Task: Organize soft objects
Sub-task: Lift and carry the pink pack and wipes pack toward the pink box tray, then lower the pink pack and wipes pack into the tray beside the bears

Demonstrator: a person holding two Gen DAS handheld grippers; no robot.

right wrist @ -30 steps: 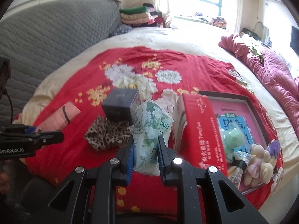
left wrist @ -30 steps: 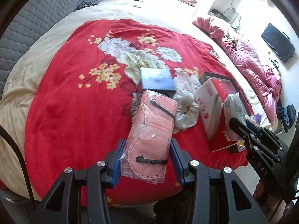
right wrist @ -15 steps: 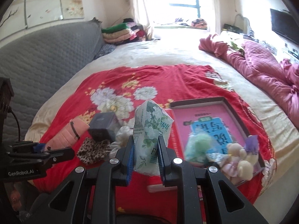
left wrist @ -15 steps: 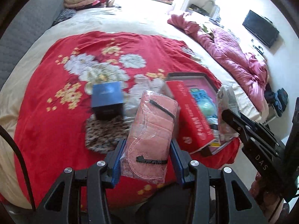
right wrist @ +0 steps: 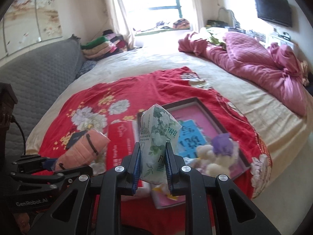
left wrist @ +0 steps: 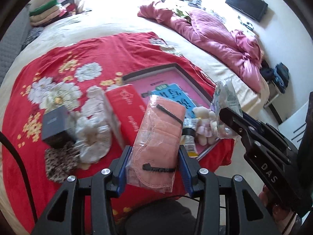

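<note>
My left gripper (left wrist: 153, 156) is shut on a clear pack of pink face masks (left wrist: 158, 137), held above the front edge of the bed. My right gripper (right wrist: 152, 156) is shut on a green floral tissue pack (right wrist: 158, 133); it also shows in the left wrist view (left wrist: 227, 105). Both packs hang in front of an open pink-lined box (right wrist: 195, 117) with a blue card, which holds a plush toy (right wrist: 215, 152) and small items. The mask pack also shows at the left of the right wrist view (right wrist: 82, 150).
A red box lid (left wrist: 129, 109) stands on edge left of the pink-lined box. A dark blue box (left wrist: 55, 123), a white scrunchie (left wrist: 93, 139) and a leopard scrunchie (left wrist: 60, 160) lie on the red floral blanket (left wrist: 58, 58). A pink quilt (right wrist: 254, 62) is bunched far right.
Both grippers have swung to the right with their packs, from over the dark box and scrunchies to in front of the pink-lined box. Both grips are unchanged.
</note>
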